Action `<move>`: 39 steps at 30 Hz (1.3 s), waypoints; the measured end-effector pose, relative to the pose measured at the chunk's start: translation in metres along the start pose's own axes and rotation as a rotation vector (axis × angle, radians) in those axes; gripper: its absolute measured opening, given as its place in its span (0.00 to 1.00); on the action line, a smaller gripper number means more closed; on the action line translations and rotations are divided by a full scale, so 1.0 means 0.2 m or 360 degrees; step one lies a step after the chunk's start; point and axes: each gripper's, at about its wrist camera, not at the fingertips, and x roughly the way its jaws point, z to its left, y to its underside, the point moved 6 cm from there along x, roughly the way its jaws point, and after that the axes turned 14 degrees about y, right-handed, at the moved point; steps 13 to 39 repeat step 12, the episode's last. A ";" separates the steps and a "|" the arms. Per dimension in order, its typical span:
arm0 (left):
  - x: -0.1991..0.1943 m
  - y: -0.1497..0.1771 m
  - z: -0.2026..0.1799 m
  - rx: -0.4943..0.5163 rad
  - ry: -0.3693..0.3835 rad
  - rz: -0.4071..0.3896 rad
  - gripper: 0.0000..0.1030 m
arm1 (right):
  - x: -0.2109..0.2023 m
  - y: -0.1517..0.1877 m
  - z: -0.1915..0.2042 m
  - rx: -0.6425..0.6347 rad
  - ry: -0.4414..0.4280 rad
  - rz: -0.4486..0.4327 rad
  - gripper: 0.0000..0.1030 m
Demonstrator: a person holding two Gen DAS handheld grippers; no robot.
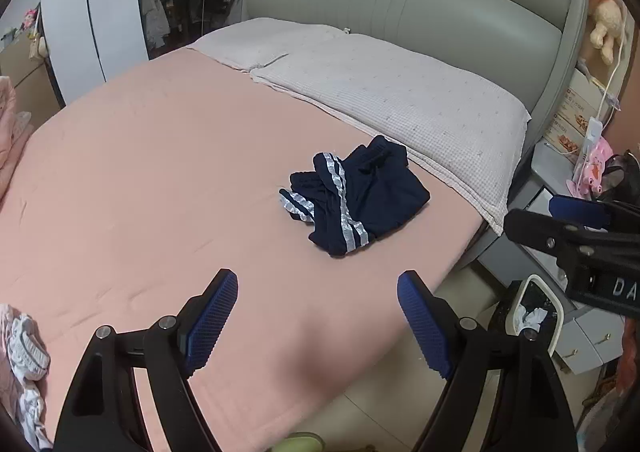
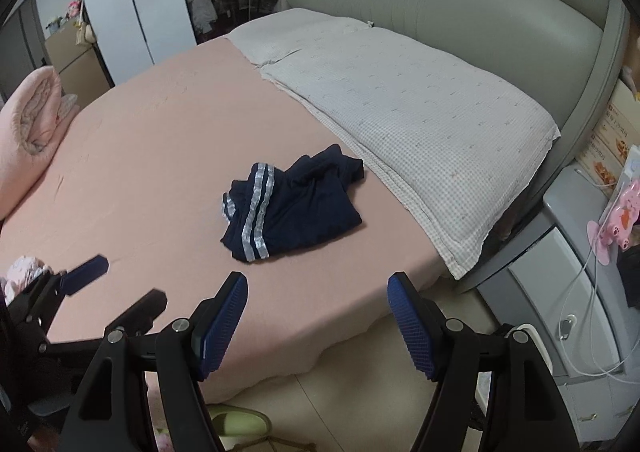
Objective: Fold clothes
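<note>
Navy shorts (image 1: 354,198) crumpled on pink bed (image 1: 160,172); left gripper (image 1: 318,322), right gripper (image 2: 316,326), jaws spread, empty

A crumpled navy garment (image 2: 292,210) with white stripes lies on the pink bed (image 2: 160,156), just beside a checked pillow (image 2: 420,112). The right gripper (image 2: 316,322) hangs over the bed's near edge, fingers (image 2: 222,322) spread and empty. The left gripper (image 2: 116,288) shows at the left, also holding nothing.

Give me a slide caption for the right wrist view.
Open right gripper hovers before crumpled navy shorts on pink bed.
</note>
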 end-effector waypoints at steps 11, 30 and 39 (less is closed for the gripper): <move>-0.03 0.02 -0.03 0.0035 0.0010 0.0009 0.80 | -0.06 0.02 0.06 -0.0048 -0.0087 -0.0009 0.70; -0.04 0.02 -0.03 0.0030 0.0019 0.0009 0.79 | -0.06 0.02 0.07 -0.0058 -0.0080 -0.0009 0.70; -0.04 0.02 -0.03 0.0030 0.0019 0.0009 0.79 | -0.06 0.02 0.07 -0.0058 -0.0080 -0.0009 0.70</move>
